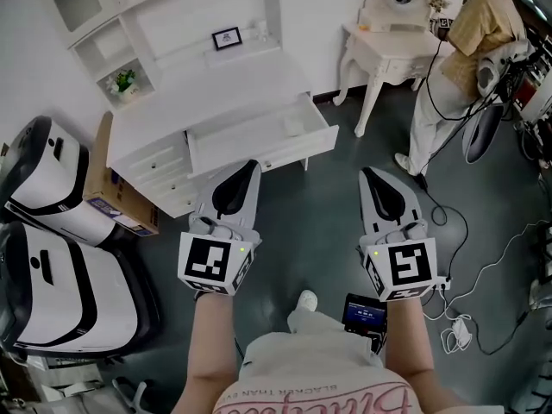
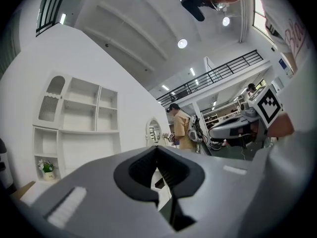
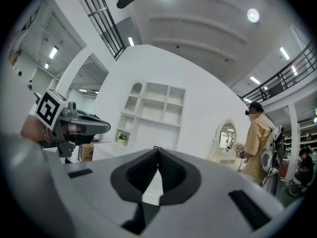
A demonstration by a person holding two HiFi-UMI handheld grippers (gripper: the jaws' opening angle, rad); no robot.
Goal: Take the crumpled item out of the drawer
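In the head view we see a white shelf unit (image 1: 95,7) against the wall, and a small green potted plant (image 1: 125,81) stands in one of its lower compartments. A small dark picture frame (image 1: 227,38) stands upright on the white desk top (image 1: 216,84). A cardboard box (image 1: 108,192) leans beside the desk at the left, and next to it are two white and black machines (image 1: 52,175). At the upper right a person (image 1: 483,24) in a yellow shirt stands by a white dressing table (image 1: 388,46). Its oval mirror (image 3: 228,135) shows in the right gripper view. Black and white cables (image 1: 492,274) lie on the dark floor (image 1: 319,222).
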